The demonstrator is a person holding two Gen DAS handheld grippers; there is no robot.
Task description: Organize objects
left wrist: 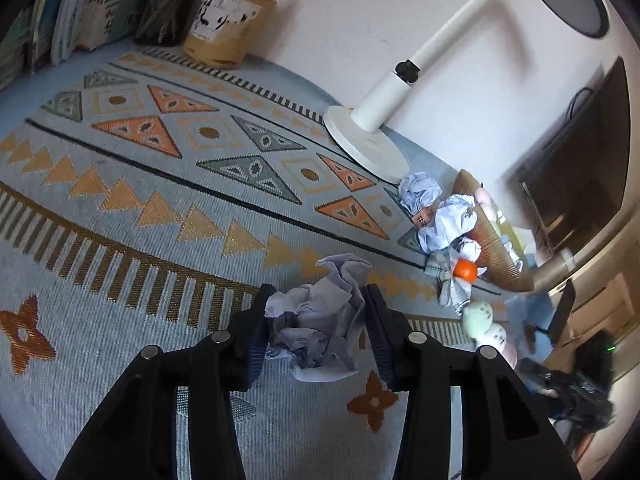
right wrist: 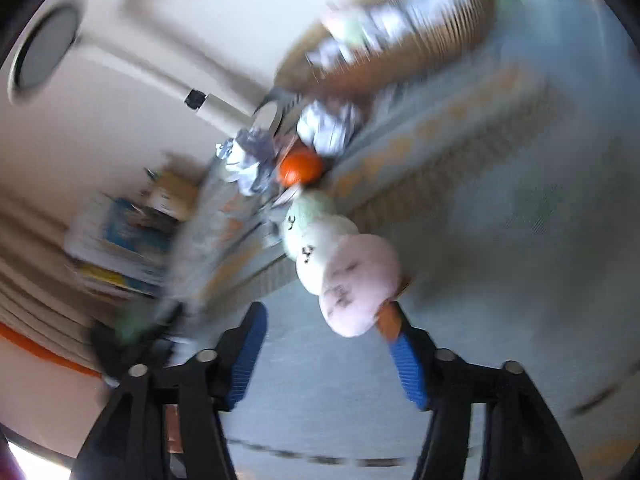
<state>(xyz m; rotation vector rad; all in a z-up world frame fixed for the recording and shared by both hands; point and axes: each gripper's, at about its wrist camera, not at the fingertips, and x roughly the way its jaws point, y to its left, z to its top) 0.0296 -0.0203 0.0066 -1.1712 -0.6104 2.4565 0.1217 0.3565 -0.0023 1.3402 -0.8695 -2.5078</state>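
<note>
1. A crumpled ball of paper (left wrist: 320, 320) sits clamped between the pads of the left gripper (left wrist: 320, 304), above the patterned cloth of the surface (left wrist: 120, 240).
2. The right gripper (right wrist: 326, 320) stands apart, nothing pressed between its pads; a plush skewer of three round dumplings (right wrist: 332, 256) lies just past its right finger, in a blurred picture.
3. Farther off, more crumpled paper (left wrist: 444, 220) and an orange (left wrist: 465, 270) lie beside a brown basket (left wrist: 492, 248).
4. A white desk lamp (left wrist: 372, 140) stands near the wall.

The left gripper (left wrist: 320, 316) angles downward, its 2 black fingers clamped on crumpled paper (left wrist: 316, 320). The right gripper (right wrist: 326, 344) also tilts down, jaws spread, nothing pressed between them.
</note>
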